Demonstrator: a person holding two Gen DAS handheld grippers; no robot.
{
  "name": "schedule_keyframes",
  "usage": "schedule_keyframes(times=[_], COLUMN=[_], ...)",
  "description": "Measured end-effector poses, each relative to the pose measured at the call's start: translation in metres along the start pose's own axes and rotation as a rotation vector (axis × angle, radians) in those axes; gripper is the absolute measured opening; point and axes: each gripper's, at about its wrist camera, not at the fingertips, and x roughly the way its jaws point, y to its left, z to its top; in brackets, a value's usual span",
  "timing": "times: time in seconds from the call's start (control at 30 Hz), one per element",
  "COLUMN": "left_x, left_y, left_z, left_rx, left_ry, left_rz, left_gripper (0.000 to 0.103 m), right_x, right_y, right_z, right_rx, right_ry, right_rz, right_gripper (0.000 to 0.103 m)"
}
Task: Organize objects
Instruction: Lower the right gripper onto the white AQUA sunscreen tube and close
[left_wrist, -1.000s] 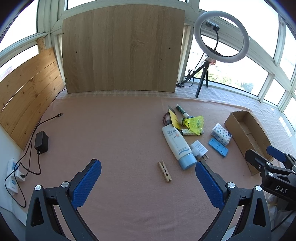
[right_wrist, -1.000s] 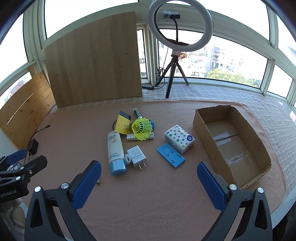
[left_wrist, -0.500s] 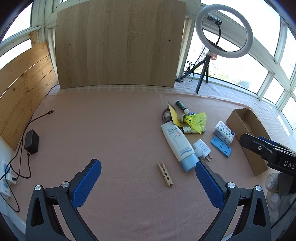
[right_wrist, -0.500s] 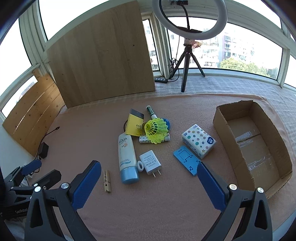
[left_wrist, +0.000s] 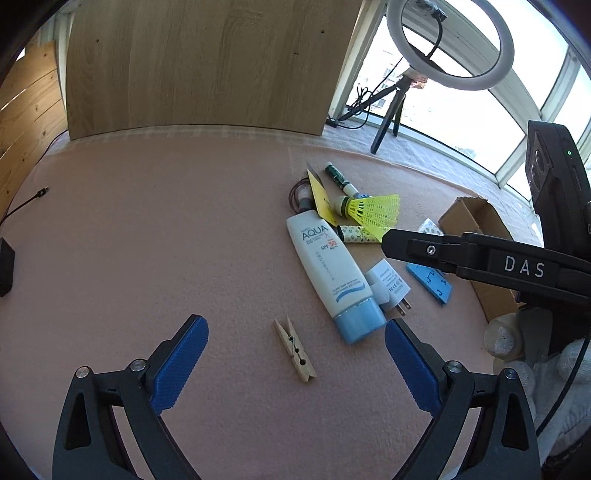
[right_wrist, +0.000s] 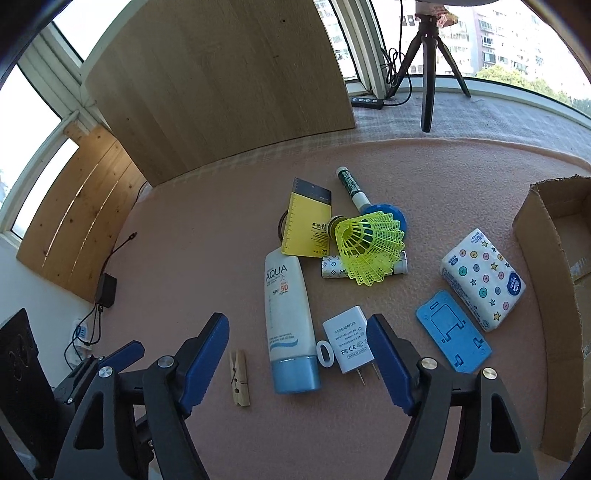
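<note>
A cluster of objects lies on the pink mat: a white AQUA sunscreen tube (right_wrist: 288, 317) (left_wrist: 328, 273), a white charger (right_wrist: 349, 341) (left_wrist: 388, 282), a wooden clothespin (right_wrist: 239, 373) (left_wrist: 295, 349), a yellow shuttlecock (right_wrist: 369, 245) (left_wrist: 373, 214), a yellow card (right_wrist: 306, 223), a green pen (right_wrist: 352, 188), a patterned small tube (right_wrist: 334, 267), a blue phone stand (right_wrist: 452, 332) and a tissue pack (right_wrist: 484, 277). My right gripper (right_wrist: 297, 363) is open, low over the tube's cap and the charger. My left gripper (left_wrist: 295, 354) is open over the clothespin.
An open cardboard box (right_wrist: 554, 266) stands at the right. A wooden board (right_wrist: 221, 81) leans at the back, with a ring-light tripod (right_wrist: 428, 66) beside it. A black adapter and cable (right_wrist: 105, 291) lie at the mat's left edge.
Both grippers have moved forward and down toward the object cluster. The right gripper has come in over the tube and charger, and now crosses the left wrist view.
</note>
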Motion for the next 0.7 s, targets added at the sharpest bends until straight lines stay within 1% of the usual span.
schedule_keyframes(times=[0.03, 0.13, 0.23, 0.3, 0.37, 0.43, 0.5, 0.57, 0.6, 0.7], left_x=[0.007, 0.024, 0.042, 0.05, 0.058, 0.065, 0.072, 0.076, 0.077, 0.082], left_y=[0.0, 0.001, -0.001, -0.003, -0.004, -0.002, 0.0, -0.001, -0.001, 0.001], left_z=[0.001, 0.003, 0.004, 0.004, 0.005, 0.005, 0.006, 0.008, 0.01, 0.012], left_rx=[-0.013, -0.035, -0.037, -0.033, -0.053, -0.078, -0.091, -0.085, -0.082, -0.098], left_ry=[0.011, 0.042, 0.079, 0.085, 0.1, 0.113, 0.121, 0.113, 0.112, 0.129], left_rz=[-0.016, -0.051, -0.095, -0.097, -0.114, -0.134, -0.14, -0.14, -0.144, -0.167], left_gripper=[0.092, 0.086, 0.081, 0.079, 0.077, 0.072, 0.069, 0.067, 0.066, 0.056], right_x=[0.006, 0.025, 0.041, 0.05, 0.057, 0.062, 0.067, 0.073, 0.075, 0.08], right_y=[0.001, 0.003, 0.004, 0.002, 0.002, 0.0, -0.001, -0.002, -0.003, -0.006], right_z=[0.002, 0.007, 0.012, 0.014, 0.017, 0.019, 0.02, 0.021, 0.021, 0.02], right_rx=[-0.002, -0.009, -0.01, -0.002, 0.006, 0.014, 0.014, 0.019, 0.025, 0.05], right_ry=[0.018, 0.07, 0.117, 0.141, 0.156, 0.169, 0.181, 0.196, 0.203, 0.219], right_rz=[0.005, 0.028, 0.052, 0.054, 0.059, 0.064, 0.066, 0.065, 0.073, 0.101], right_gripper=[0.066, 0.061, 0.056, 0.054, 0.053, 0.053, 0.052, 0.05, 0.048, 0.042])
